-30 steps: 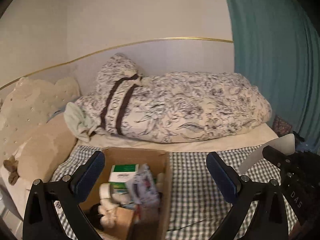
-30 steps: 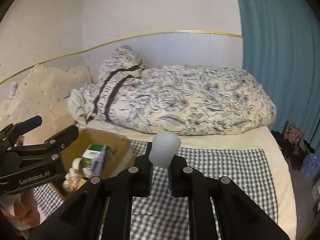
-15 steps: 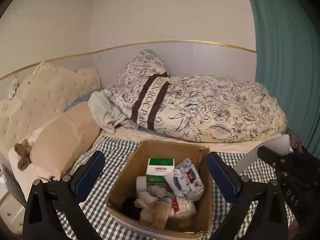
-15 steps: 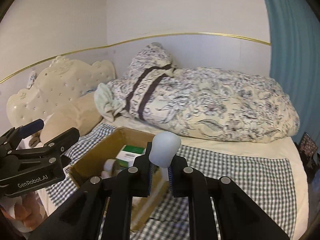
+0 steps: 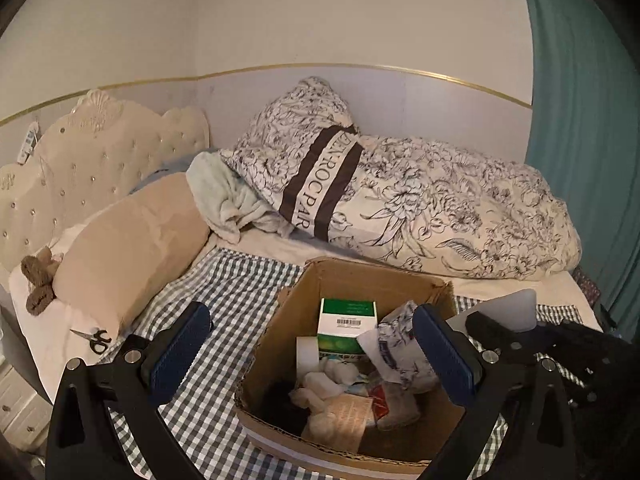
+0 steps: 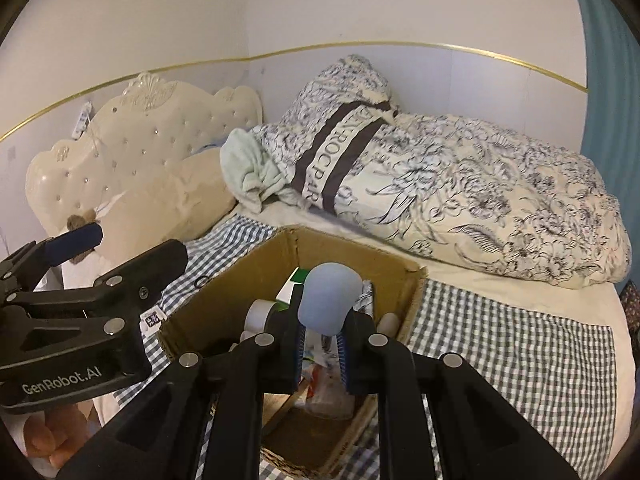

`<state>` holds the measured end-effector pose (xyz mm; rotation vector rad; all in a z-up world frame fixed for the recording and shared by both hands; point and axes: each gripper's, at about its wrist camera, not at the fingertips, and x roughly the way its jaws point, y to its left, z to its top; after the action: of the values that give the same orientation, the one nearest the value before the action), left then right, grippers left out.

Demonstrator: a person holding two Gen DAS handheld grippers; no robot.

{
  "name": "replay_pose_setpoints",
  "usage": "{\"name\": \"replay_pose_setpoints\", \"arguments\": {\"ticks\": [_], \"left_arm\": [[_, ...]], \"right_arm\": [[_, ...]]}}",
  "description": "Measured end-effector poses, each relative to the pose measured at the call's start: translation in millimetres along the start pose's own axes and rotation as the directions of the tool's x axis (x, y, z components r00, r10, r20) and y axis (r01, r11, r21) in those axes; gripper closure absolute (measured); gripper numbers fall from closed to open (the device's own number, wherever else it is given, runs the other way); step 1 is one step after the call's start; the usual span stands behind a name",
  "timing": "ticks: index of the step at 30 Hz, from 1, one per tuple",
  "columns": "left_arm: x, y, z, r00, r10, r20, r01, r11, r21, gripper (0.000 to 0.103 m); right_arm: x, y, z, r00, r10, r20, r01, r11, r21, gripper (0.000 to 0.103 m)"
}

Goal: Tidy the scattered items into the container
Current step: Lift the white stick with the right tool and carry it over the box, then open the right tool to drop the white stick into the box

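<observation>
1. Blue pads of my right gripper are clamped on a pale, round-headed object; I can't tell what it is from here. A second ago it hung over bare checked blanket; now it sits above the open cardboard box, so I judge the drop is nearly due.
2. My left gripper stands wide open and empty. It has swung across too, and the box that was off to its left now lies between its fingers.
3. Inside the box lie a green-and-white carton, a white roll, a patterned packet and soft pale scraps, so little floor is free.
4. Scissors lie loose by the beige pillow, left of the checked blanket.
5. Behind, the floral duvet crowds the box's far wall; the two grippers are near each other over the box.
</observation>
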<state>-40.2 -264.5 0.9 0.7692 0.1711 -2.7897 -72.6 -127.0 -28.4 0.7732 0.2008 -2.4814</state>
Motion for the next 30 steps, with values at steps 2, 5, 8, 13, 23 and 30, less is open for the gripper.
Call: {"name": "replay_pose_setpoints", "arguments": {"ticks": [2,5,8,13,23,30], "left_arm": [[5.4,3.2,-1.7,1.0,-0.002,-0.006,0.002,1.0,-0.005,0.0],[17.2,6.1,-6.9,0.999,0.026,-0.022,-0.026,1.0,0.009,0.0],[28.3,7.6,-13.3,0.997,0.07,-0.032,-0.068,0.997,0.041,0.0],[39.8,15.2,-20.2,0.995,0.088,-0.047,-0.086,0.995,0.058,0.0],[37.7,21.1,-17.2,0.995,0.084,-0.046,-0.083,0.996,0.026,0.0],[20.2,2.1,-7.6,0.999,0.049,-0.016,-0.048,0.998,0.041,0.0]], "right_arm": [[10.7,3.1,-2.2,1.0,0.003,-0.017,-0.003,1.0,-0.001,0.089],[26.5,6.8,-6.1,0.999,0.01,-0.046,-0.011,1.0,-0.003,0.088],[42.5,12.1,-11.5,0.997,0.011,-0.075,-0.012,1.0,-0.014,0.084],[58.1,17.3,-17.0,0.997,-0.011,-0.082,0.009,1.0,-0.03,0.026],[55.5,12.4,-19.5,0.995,-0.063,-0.075,0.06,0.997,-0.038,0.02],[27.0,-5.2,-15.5,0.992,-0.121,-0.043,0.119,0.992,-0.026,0.011]]}}
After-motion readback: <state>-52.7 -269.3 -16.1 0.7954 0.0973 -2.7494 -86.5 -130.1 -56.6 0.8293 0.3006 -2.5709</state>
